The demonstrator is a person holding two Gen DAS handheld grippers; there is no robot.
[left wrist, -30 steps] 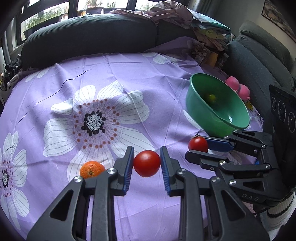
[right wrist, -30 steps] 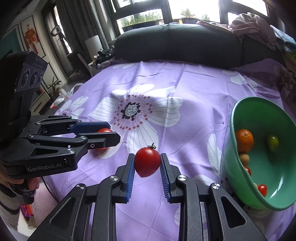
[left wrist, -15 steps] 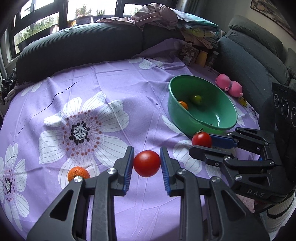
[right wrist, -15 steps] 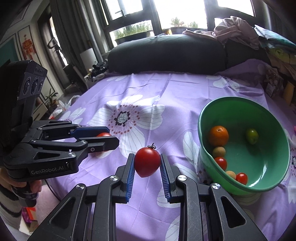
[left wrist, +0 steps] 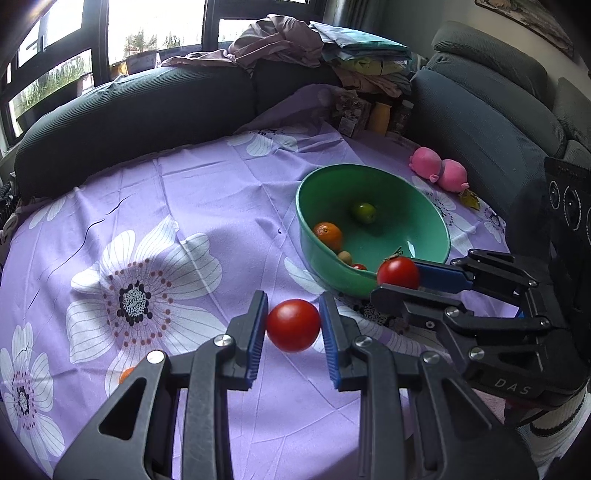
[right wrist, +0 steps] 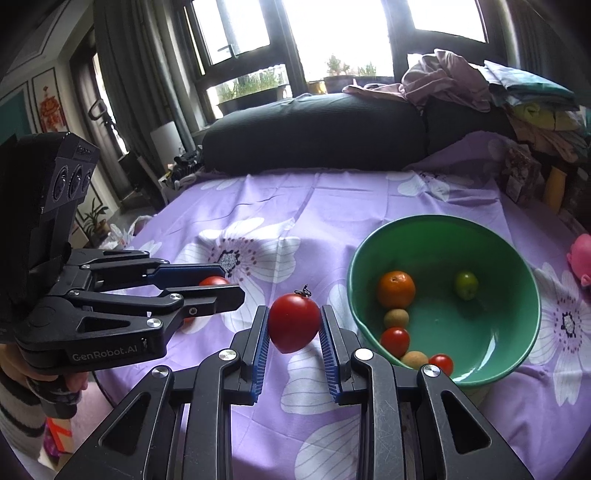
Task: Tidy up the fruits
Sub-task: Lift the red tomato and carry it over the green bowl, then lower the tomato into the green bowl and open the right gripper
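Near the bottom of the left wrist view, the left gripper (left wrist: pixel 293 325), black with blue-edged pads, clamps a round red tomato (left wrist: pixel 293 325) between its two pads, a little below the middle of the frame. Left of its near finger, a small orange fruit (left wrist: pixel 127 374) peeks out on the purple flowered cloth (left wrist: pixel 207 206). At the lower right of this view the right gripper (left wrist: pixel 400 282) shows side-on, its body lettered "DAS", and it pinches a second red tomato with a dry stem (left wrist: pixel 398 272) right at the near rim of the green plastic bowl (left wrist: pixel 436 225); whether the tomato touches the rim cannot be told.

In the right wrist view that stemmed tomato (right wrist: pixel 294 323) sits squeezed between the right gripper's (right wrist: pixel 294 326) pads at the lower centre. The left gripper (right wrist: pixel 218 291) enters from the left edge, its side marked "GenRobot.AI", held by a hand (right wrist: pixel 48 380) in a striped sleeve, with its round tomato (right wrist: pixel 212 281) partly hidden between the fingers. The bowl (right wrist: pixel 532 299) lies just right of the right gripper's tips and holds an orange (right wrist: pixel 396 289), a green fruit (right wrist: pixel 466 285), two small brown fruits (right wrist: pixel 396 317), and two small red tomatoes (right wrist: pixel 395 339).

Farther off, a pink soft toy (left wrist: pixel 439 170) lies beyond the bowl beside the dark grey sofa (left wrist: pixel 133 110), and folded clothes (left wrist: pixel 291 44) are piled on the sofa back under the windows (right wrist: pixel 332 33).
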